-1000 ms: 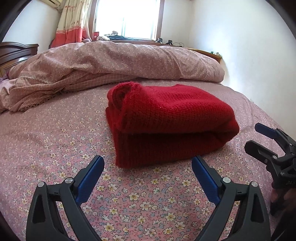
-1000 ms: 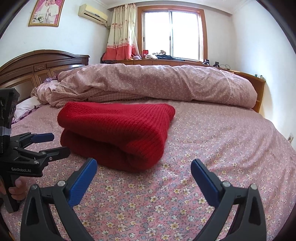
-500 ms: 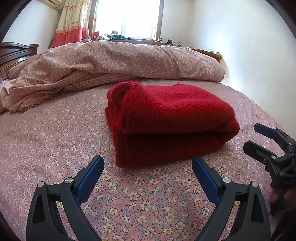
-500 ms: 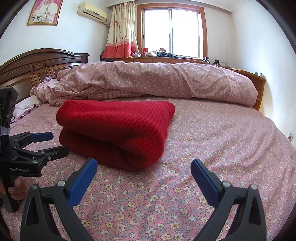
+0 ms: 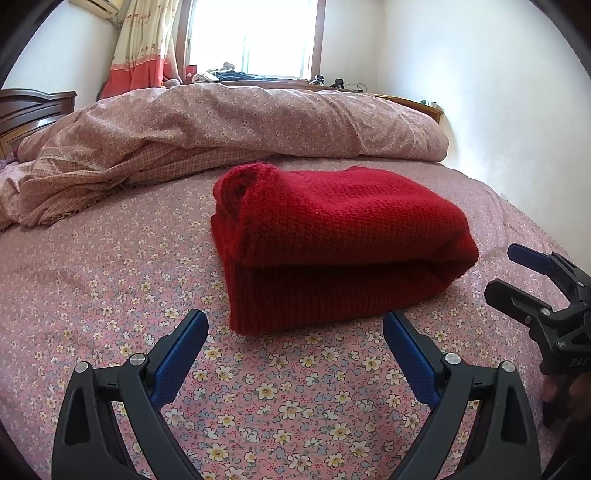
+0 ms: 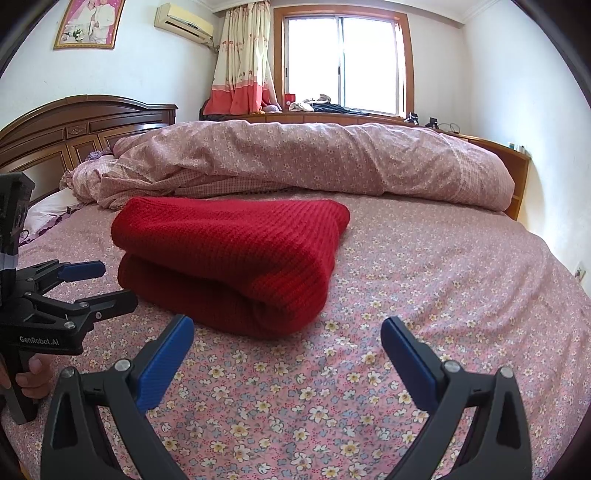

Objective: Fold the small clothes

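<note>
bedroom scene: a pink floral bedsheet [image 5: 110, 280] covers the mattress, with a rumpled pink quilt [image 5: 229, 122] heaped along the far side below a bright window [image 6: 343, 66]. a dark wooden headboard [image 6: 74, 129] stands at the left of the right-wrist view, a framed picture [image 6: 88, 22] and an air conditioner [image 6: 184, 22] hang on the wall above it, and a cream-and-coral curtain [image 6: 240, 62] falls beside the window.

red knitted sweater [image 5: 332, 240]: folded into a thick, doubled bundle, it lies on the sheet near the middle of the bed, in front of the quilt and apart from it. in the left-wrist view a rolled edge faces up at its far left corner; in the right-wrist view the rounded fold faces the camera.

left gripper [image 5: 295, 328]: jaws spread wide, blue pads bare, nothing between them; it hovers over the sheet just short of the sweater's near edge and touches no cloth. seen from the right-wrist view [image 6: 99, 284], it sits at the sweater's left side, held by a hand [image 6: 29, 376].

right gripper [image 6: 288, 332]: jaws likewise spread wide and empty, poised just before the folded edge. in the left-wrist view [image 5: 502, 273] it appears at the sweater's right end, close to it but not touching.
</note>
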A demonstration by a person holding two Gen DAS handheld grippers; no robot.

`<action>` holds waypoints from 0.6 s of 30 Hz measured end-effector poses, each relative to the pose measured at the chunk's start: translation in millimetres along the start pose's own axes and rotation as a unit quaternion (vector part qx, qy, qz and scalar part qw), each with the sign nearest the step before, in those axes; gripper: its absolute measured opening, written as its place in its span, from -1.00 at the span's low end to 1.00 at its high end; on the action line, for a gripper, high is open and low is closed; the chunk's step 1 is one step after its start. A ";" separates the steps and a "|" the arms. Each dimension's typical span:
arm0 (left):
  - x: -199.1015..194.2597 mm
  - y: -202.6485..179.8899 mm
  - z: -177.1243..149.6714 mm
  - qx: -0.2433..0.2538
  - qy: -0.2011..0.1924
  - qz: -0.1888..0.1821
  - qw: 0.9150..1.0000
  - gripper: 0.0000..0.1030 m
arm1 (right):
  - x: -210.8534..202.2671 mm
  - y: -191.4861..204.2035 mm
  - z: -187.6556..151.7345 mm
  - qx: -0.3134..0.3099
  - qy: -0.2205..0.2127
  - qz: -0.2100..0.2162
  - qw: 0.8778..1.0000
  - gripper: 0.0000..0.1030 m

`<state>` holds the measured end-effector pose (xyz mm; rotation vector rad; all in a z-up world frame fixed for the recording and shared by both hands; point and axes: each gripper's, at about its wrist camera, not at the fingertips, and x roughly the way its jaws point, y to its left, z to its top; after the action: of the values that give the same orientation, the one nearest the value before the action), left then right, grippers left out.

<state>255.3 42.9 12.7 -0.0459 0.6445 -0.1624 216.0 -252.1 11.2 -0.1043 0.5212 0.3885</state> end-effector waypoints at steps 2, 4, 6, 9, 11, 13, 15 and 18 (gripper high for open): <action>0.2 0.5 0.1 -0.001 0.001 -0.001 1.000 0.79 | 0.0 -0.3 0.4 0.000 0.000 0.001 1.000 0.99; 0.4 0.9 0.2 -0.001 0.001 -0.001 1.000 0.79 | 0.9 -0.2 0.1 -0.001 0.000 0.001 1.000 0.99; 0.2 1.1 0.1 -0.001 0.001 -0.001 1.000 0.79 | 0.8 0.0 -0.5 -0.002 0.001 0.000 1.000 0.99; 0.5 1.3 0.3 -0.002 0.001 -0.001 1.000 0.79 | 1.0 0.5 -1.7 -0.003 0.002 0.000 1.000 0.99; 0.5 1.5 0.5 -0.001 0.001 -0.001 1.000 0.79 | 1.2 0.3 -1.6 -0.002 0.002 0.000 1.000 0.99; 0.4 1.6 0.4 -0.001 0.001 -0.001 1.000 0.79 | 1.6 0.2 -1.9 -0.002 0.002 0.000 1.000 0.99; 0.6 1.5 0.4 -0.002 0.001 -0.001 1.000 0.79 | 1.4 0.3 -1.8 -0.003 0.002 0.000 1.000 0.99; 0.8 2.3 0.8 -0.003 0.003 -0.002 1.000 0.79 | 1.6 0.2 -2.0 -0.003 0.003 0.000 1.000 0.99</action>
<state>256.8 45.1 12.6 -0.0520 0.6512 -0.1651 216.2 -251.7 8.7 -0.1106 0.5257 0.3906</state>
